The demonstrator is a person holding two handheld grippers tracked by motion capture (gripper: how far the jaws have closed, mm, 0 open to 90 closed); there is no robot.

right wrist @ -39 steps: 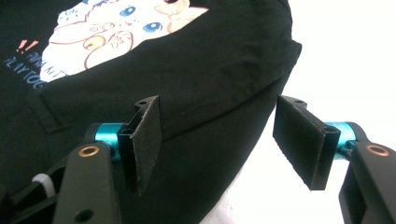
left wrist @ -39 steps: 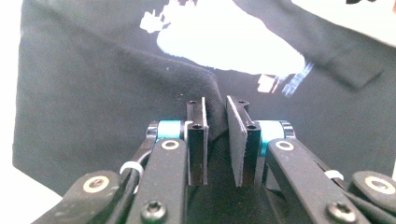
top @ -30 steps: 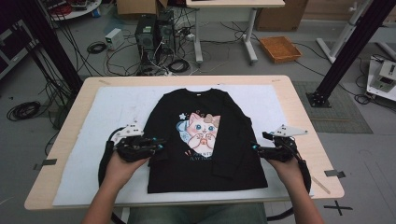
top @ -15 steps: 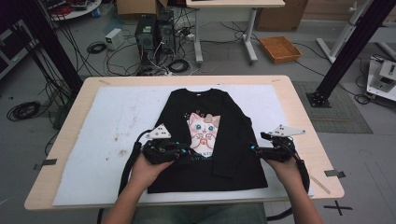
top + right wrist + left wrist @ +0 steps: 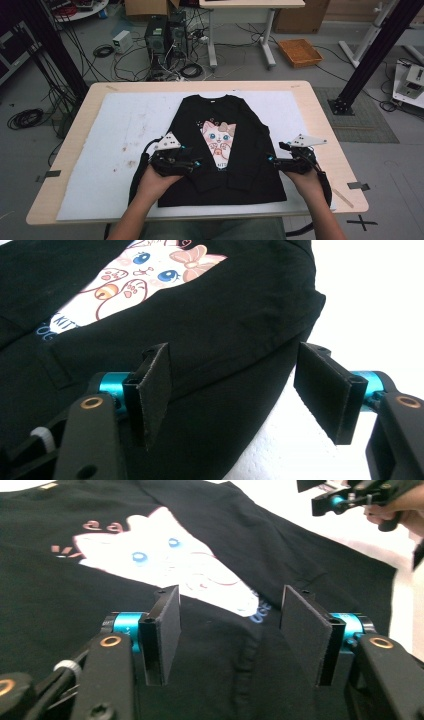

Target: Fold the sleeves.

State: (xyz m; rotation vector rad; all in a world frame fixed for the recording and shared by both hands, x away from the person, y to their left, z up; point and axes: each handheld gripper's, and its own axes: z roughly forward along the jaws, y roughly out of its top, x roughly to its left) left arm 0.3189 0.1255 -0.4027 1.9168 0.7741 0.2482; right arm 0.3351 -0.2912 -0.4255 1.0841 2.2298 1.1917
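Observation:
A black sweatshirt (image 5: 240,150) with a cat print (image 5: 220,136) lies flat on the white mat (image 5: 110,150). Its left side is folded inward, so the fold covers part of the print. My left gripper (image 5: 196,165) hovers over that fold. Its jaws have just been opening and now stand apart, with black cloth (image 5: 60,595) under them and none pinched. In the left gripper view the pads (image 5: 167,625) frame the print's lower corner. My right gripper (image 5: 272,161) is open at the shirt's right edge, and the hem (image 5: 225,305) runs between its pads (image 5: 325,385) untouched.
The mat covers most of a wooden table (image 5: 325,125), whose near edge lies by the person's forearms. On the floor beyond are a computer tower (image 5: 157,37), tangled cables (image 5: 105,50), a brown tray (image 5: 300,52) and black frame posts (image 5: 372,50).
My left gripper moved right from the shirt's left edge onto the shirt, carrying that side over the print, then its jaws opened and let the cloth go. The right gripper stayed put.

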